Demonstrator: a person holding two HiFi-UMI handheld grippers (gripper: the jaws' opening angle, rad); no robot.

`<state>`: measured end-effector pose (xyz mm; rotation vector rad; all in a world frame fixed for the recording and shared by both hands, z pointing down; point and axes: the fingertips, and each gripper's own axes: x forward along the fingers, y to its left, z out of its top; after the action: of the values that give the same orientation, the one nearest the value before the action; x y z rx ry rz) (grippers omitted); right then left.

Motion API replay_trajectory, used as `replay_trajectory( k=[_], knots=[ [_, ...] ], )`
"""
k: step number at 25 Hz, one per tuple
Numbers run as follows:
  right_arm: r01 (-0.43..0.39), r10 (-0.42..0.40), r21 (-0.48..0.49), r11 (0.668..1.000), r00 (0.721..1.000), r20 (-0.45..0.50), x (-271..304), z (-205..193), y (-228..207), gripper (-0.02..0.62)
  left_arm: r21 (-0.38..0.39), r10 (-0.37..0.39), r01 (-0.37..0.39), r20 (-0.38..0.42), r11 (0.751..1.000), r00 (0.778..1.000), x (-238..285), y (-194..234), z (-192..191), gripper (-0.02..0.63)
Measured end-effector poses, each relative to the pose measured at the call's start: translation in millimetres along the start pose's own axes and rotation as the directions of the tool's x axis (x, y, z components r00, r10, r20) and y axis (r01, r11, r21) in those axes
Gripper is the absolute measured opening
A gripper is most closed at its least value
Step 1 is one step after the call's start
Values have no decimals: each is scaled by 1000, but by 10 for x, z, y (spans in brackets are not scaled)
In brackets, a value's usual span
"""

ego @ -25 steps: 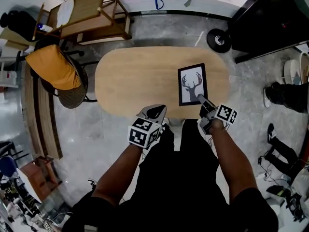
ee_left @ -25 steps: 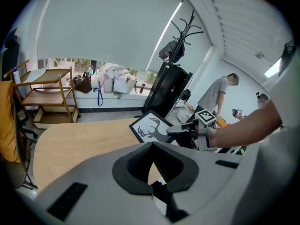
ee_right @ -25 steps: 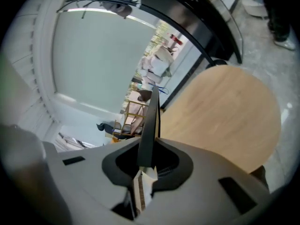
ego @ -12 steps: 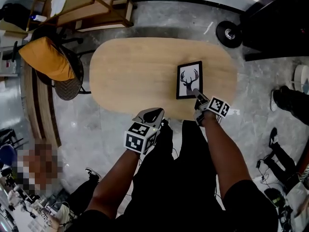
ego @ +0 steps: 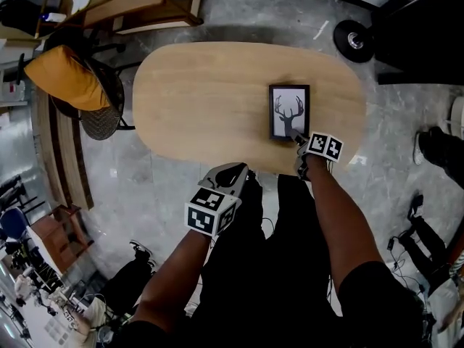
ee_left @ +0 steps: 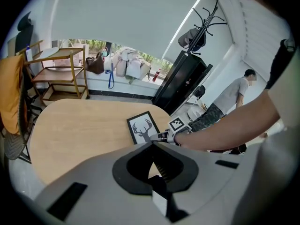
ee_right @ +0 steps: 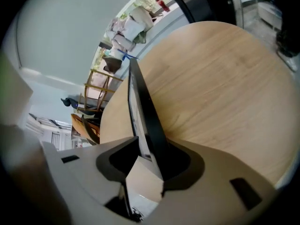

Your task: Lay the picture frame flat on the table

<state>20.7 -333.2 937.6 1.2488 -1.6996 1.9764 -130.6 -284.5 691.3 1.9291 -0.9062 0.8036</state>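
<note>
The picture frame (ego: 288, 111), black-edged with a deer-antler print, lies flat, or very nearly so, on the right half of the oval wooden table (ego: 203, 100). My right gripper (ego: 296, 136) is at its near edge. In the right gripper view the frame's edge (ee_right: 140, 102) still runs between the jaws, which have just been opening, and the pads no longer seem to press on it. My left gripper (ego: 233, 170) hangs off the table's near edge by my body, shut on nothing. The left gripper view shows the frame (ee_left: 143, 128) beyond its tips (ee_left: 152, 144).
A chair draped in orange cloth (ego: 65, 78) and a wooden shelf cart (ego: 145, 6) stand past the table's left end. A black cabinet (ee_left: 183, 78) and a standing person (ee_left: 234, 93) are to the right. Cables and shoes (ego: 435, 147) lie on the floor there.
My right hand has sunk with the frame, which was held up closer to the camera and now rests low on the tabletop. The left gripper has dropped a little.
</note>
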Motion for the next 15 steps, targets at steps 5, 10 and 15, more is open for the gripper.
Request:
replay_trajectory(
  k=[5,10,15],
  knots=[
    [36,-36,-5,999,998,-57,136,-79,-79,233,7,8,-8,-3,1000,1000,-9,-1,-71,0],
    [165,-170,-109,980,985,-39,85,-75,-212,288,-1,19,-19,4,1000,1000,-110,53,-105,0],
    [307,-343,-370,877,939,-35,-23,-108,-353,328,-2,19,-19,-3,1000,1000,-147,86,-151,0]
  ],
)
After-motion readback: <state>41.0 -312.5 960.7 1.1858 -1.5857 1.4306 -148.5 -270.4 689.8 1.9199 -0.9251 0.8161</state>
